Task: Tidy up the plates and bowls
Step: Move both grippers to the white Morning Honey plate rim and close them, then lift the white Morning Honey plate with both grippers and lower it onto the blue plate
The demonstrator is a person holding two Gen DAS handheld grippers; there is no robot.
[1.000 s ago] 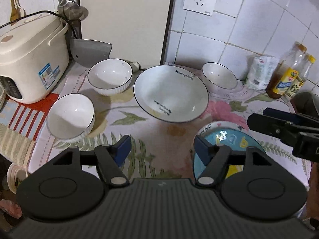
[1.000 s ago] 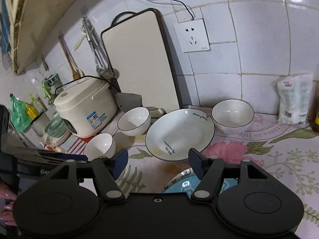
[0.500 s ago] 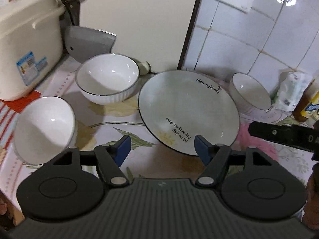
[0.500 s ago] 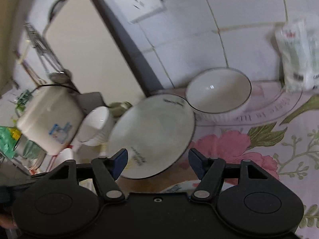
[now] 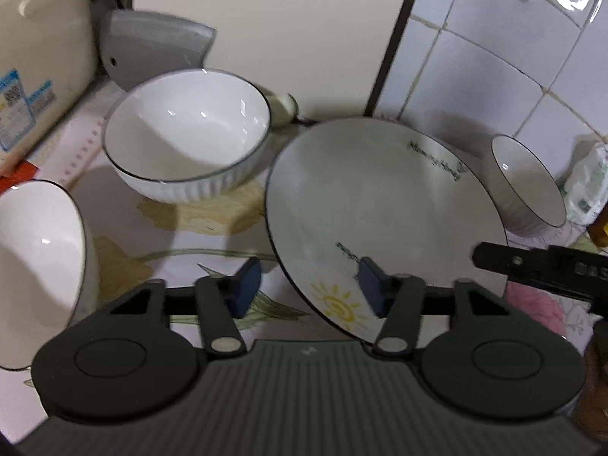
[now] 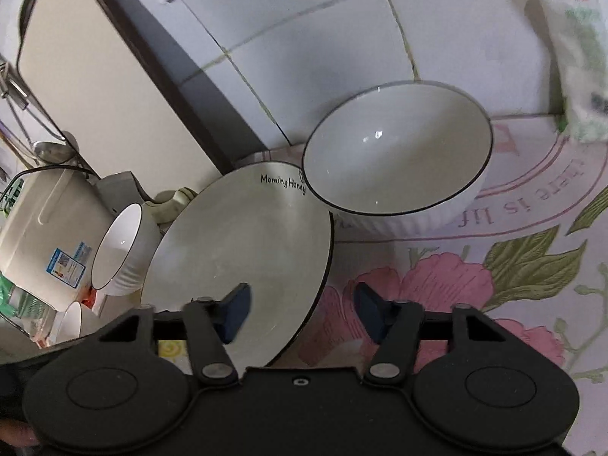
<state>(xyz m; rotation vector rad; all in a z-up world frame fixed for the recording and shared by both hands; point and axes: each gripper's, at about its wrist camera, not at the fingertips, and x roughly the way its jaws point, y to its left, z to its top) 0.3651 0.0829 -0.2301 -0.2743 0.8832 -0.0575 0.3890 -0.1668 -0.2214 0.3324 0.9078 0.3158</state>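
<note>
We hold both tools over the flowered desk (image 6: 532, 266), and as far as we can judge the sorting has hardly begun: nothing we can see is stacked yet. Our left tool (image 5: 309, 290) has its blue pads spread apart with nothing between them; its right pad sits in front of the near edge of the big plate (image 5: 380, 205), but we cannot tell whether it touches. Our right tool (image 6: 302, 309) is likewise spread wide and empty, and the plate's right rim runs up between its pads.

In the left view the plate lies at about 1 o'clock from the tool. One ribbed bowl (image 5: 188, 144) stands at 11 o'clock, just beside the plate's left rim. A second bowl (image 5: 38, 266) is at 9 o'clock, near the frame edge. A third bowl (image 5: 526, 186) stands at 2 o'clock against the tiled wall; in the right view it sits at 1 o'clock, its rim overlapping the plate's far edge in the picture.

Everything seems left to do: the three bowls stand apart and would want nesting, and the plate wants a place of its own. The rice cooker (image 6: 41, 235) and the leaning cutting board (image 5: 266, 34) crowd the back of the desk, so room is tight.
</note>
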